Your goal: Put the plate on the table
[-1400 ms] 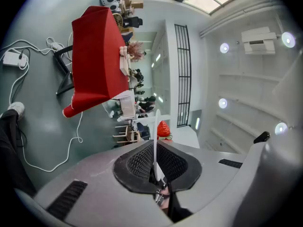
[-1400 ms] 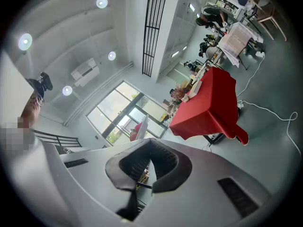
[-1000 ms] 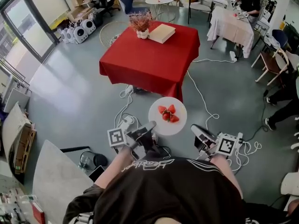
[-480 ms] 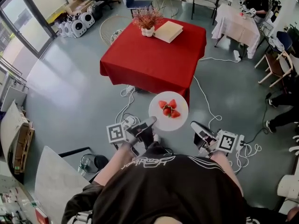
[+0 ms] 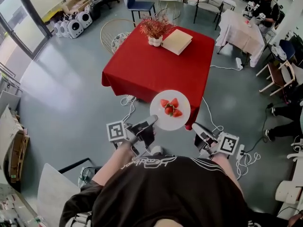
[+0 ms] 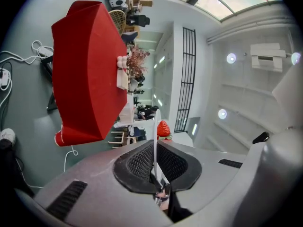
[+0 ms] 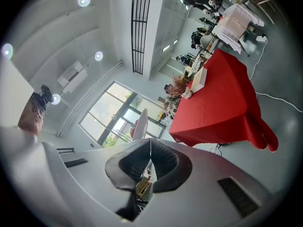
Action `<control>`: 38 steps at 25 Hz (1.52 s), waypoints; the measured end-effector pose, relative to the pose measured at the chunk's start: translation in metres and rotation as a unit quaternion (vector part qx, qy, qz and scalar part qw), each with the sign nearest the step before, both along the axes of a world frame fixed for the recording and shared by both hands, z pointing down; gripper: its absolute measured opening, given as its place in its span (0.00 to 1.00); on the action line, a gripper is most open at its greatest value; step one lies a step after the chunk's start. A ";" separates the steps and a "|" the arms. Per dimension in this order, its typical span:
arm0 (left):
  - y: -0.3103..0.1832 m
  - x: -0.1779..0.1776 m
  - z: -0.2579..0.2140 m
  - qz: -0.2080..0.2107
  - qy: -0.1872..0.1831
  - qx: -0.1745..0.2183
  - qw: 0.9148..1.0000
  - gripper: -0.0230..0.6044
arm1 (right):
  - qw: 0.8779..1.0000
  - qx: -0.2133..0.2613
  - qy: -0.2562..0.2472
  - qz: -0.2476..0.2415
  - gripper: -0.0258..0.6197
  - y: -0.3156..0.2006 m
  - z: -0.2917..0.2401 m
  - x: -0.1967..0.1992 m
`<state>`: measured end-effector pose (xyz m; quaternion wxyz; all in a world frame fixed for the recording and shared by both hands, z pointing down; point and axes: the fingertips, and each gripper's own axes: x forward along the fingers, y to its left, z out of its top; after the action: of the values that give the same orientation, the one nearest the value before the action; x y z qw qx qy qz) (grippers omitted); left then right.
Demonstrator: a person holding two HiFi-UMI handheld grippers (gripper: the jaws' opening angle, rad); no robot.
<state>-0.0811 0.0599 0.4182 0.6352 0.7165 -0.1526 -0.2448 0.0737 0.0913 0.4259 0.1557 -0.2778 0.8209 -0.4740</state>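
Plate (image 5: 183, 109) with strawberries (image 5: 170, 108) pinched at rim by left gripper (image 5: 150, 123), in the air at near edge of red-clothed table (image 5: 142, 67). Right gripper (image 5: 196, 128) pressed together, empty, just beside plate. Plant (image 5: 155, 29) and book (image 5: 177, 41) at table's far edge. Grey floor (image 5: 66, 93); cables (image 5: 127, 109) below.

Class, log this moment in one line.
left hand-held gripper: shut on plate rim | right hand-held gripper: shut, empty | plate: not yet on table
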 end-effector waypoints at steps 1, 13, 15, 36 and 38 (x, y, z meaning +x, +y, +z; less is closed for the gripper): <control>-0.010 -0.006 -0.001 0.001 0.000 0.001 1.000 0.07 | 1.000 0.001 -0.002 0.002 0.05 -0.009 -0.002 -0.006; -0.094 -0.044 -0.007 0.008 0.009 0.007 1.000 0.07 | 1.000 0.008 0.006 0.018 0.05 -0.084 -0.004 -0.049; -0.097 -0.045 -0.005 0.008 0.013 0.004 1.000 0.07 | 1.000 0.007 0.004 0.020 0.05 -0.088 -0.002 -0.051; -0.196 0.001 0.015 -0.018 -0.014 -0.028 0.999 0.07 | 1.000 -0.007 -0.025 0.013 0.05 -0.204 0.017 0.012; -0.212 0.009 0.015 -0.023 -0.016 -0.030 0.999 0.07 | 1.000 -0.008 -0.025 0.009 0.05 -0.222 0.015 0.021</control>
<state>-0.0725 -0.1517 0.4335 0.6483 0.6972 -0.1865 -0.2424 0.0947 -0.1311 0.4413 0.1781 -0.2741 0.8106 -0.4858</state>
